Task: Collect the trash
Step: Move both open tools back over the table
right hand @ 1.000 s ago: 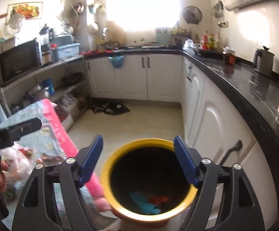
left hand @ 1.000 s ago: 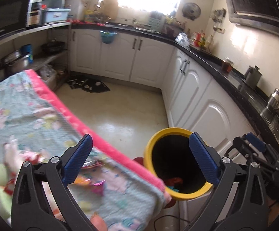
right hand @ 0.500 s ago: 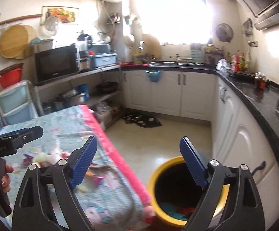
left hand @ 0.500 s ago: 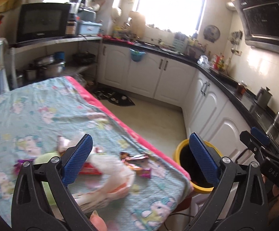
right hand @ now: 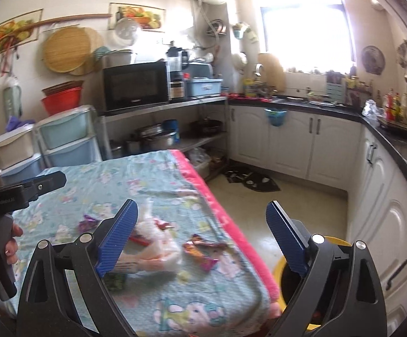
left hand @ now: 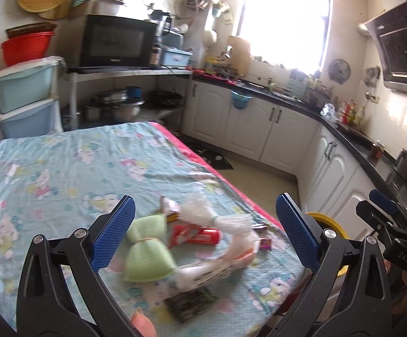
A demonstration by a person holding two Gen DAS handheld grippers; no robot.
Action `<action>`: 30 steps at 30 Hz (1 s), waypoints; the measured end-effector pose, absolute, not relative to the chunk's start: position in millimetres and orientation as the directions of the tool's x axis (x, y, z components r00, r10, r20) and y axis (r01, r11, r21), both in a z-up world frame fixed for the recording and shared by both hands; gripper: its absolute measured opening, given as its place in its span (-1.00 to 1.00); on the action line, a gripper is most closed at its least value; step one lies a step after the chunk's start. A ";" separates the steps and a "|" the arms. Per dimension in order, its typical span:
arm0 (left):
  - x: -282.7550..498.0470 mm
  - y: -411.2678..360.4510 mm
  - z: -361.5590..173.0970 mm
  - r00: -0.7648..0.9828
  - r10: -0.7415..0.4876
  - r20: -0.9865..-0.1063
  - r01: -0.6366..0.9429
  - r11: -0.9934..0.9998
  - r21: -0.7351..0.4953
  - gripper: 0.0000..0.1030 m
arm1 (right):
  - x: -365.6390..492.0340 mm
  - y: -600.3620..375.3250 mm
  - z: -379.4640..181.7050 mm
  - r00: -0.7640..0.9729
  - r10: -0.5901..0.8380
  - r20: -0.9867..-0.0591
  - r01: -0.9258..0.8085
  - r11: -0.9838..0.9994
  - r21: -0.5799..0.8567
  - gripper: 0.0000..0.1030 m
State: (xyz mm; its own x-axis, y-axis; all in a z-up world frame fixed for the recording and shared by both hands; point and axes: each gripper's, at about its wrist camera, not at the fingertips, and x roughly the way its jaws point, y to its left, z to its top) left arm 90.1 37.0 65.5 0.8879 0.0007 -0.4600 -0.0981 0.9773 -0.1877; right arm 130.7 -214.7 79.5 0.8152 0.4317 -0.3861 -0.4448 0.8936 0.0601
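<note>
Trash lies near the front right corner of the table, which wears a teal cartoon cloth. The pile holds a green tied bag, a red wrapper, a clear plastic bag and a dark green packet. My left gripper hovers open just short of the pile. My right gripper is empty and its jaws are opening, above the clear bag and the foil wrappers. The yellow bin stands on the floor past the table's pink edge, partly hidden.
White cabinets under a black counter run along the back and right. Plastic drawers and a shelf with a microwave stand behind the table. A dark mat lies on the floor. A hand holds the left gripper.
Both views have swung left and up, from the yellow bin to the table. The trash pile now sits between the fingers and the bin has slid to the lower right.
</note>
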 end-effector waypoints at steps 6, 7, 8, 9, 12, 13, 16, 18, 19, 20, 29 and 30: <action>64.0 62.9 66.9 0.890 0.057 -0.452 -0.154 0.971 -0.182 0.79 | 119.0 -182.8 78.8 0.768 0.499 -0.401 -0.523 0.851 0.057 0.75; 59.6 67.9 66.6 0.889 0.065 -0.453 -0.166 0.968 -0.186 0.79 | 117.3 -177.3 79.2 0.761 0.508 -0.404 -0.535 0.843 0.053 0.75; 55.3 71.6 66.5 0.889 0.074 -0.452 -0.175 0.967 -0.187 0.79 | 115.7 -172.3 79.3 0.755 0.515 -0.406 -0.545 0.837 0.048 0.75; 51.6 75.4 65.9 0.888 0.082 -0.452 -0.183 0.966 -0.185 0.79 | 113.0 -166.8 79.4 0.746 0.527 -0.407 -0.561 0.827 0.041 0.75; 40.4 88.5 61.6 0.884 0.110 -0.455 -0.213 0.960 -0.181 0.79 | 107.0 -153.3 80.7 0.726 0.552 -0.409 -0.593 0.805 0.034 0.75; 36.7 91.9 59.8 0.883 0.118 -0.455 -0.221 0.959 -0.179 0.79 | 104.8 -149.0 81.4 0.719 0.563 -0.408 -0.604 0.796 0.033 0.75; 29.7 102.2 52.3 0.873 0.138 -0.468 -0.246 0.953 -0.179 0.79 | 100.2 -135.9 81.6 0.701 0.579 -0.417 -0.630 0.776 0.019 0.75; 25.4 109.7 46.0 0.866 0.145 -0.478 -0.258 0.950 -0.179 0.79 | 97.3 -127.4 79.7 0.693 0.584 -0.423 -0.643 0.766 0.004 0.75; 24.2 112.5 42.3 0.860 0.153 -0.486 -0.267 0.948 -0.174 0.79 | 96.8 -124.2 78.8 0.687 0.587 -0.429 -0.649 0.761 0.000 0.75; 22.6 115.7 37.4 0.853 0.154 -0.498 -0.273 0.946 -0.174 0.79 | 96.6 -119.6 77.2 0.679 0.591 -0.435 -0.657 0.754 -0.002 0.75; 22.4 135.1 -4.9 0.797 0.149 -0.585 -0.303 0.937 -0.175 0.79 | 107.4 -86.6 48.0 0.622 0.592 -0.513 -0.698 0.715 -0.021 0.75; 24.5 137.5 -9.6 0.793 0.144 -0.592 -0.305 0.935 -0.181 0.79 | 110.4 -84.0 42.1 0.621 0.585 -0.521 -0.697 0.716 -0.027 0.75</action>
State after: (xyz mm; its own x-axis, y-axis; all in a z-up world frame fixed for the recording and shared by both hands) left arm 24.5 137.5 -9.6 0.7926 0.1439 -0.5925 -0.3049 0.9351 -0.1808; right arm 110.4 -84.0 42.1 0.6215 0.5851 -0.5209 -0.6972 0.7163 -0.0272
